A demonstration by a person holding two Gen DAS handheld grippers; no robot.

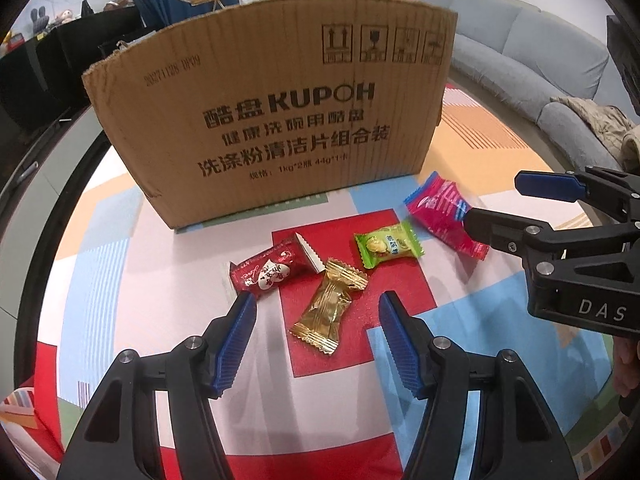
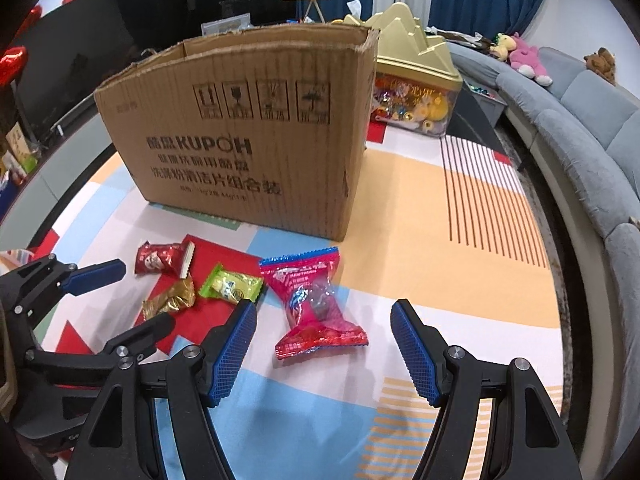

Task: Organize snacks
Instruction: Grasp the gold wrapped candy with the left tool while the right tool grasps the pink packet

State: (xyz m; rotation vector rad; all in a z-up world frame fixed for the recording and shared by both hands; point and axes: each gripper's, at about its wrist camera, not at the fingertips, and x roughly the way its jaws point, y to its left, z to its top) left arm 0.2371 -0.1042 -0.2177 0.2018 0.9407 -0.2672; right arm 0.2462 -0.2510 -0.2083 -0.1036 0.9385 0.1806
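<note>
Our left gripper (image 1: 318, 338) hangs wide open and empty, its blue pads either side of the gold candy (image 1: 330, 308) on the table. Our right gripper (image 2: 324, 350) is just as wide and holds nothing, framing the pink snack pack (image 2: 316, 306). Neither touches its wrapper yet.

To do this step well, we judge we should lower each gripper until the pads bracket the bulged middle of the wrapper, not the crimped ends, then close gently so the film does not slip out.

From the left wrist camera the gold candy's long axis runs diagonally, upper right to lower left, so a small wrist turn would set the pads across its narrow width. From the right wrist camera the pink pack lies with its long axis running away from us toward the cardboard box (image 2: 256, 128), its waist pinched.

The red candy (image 1: 268, 270) and green candy (image 1: 388, 244) lie just beside the gold one; the open-topped box stands behind on the patterned tablecloth (image 2: 420, 208).
</note>
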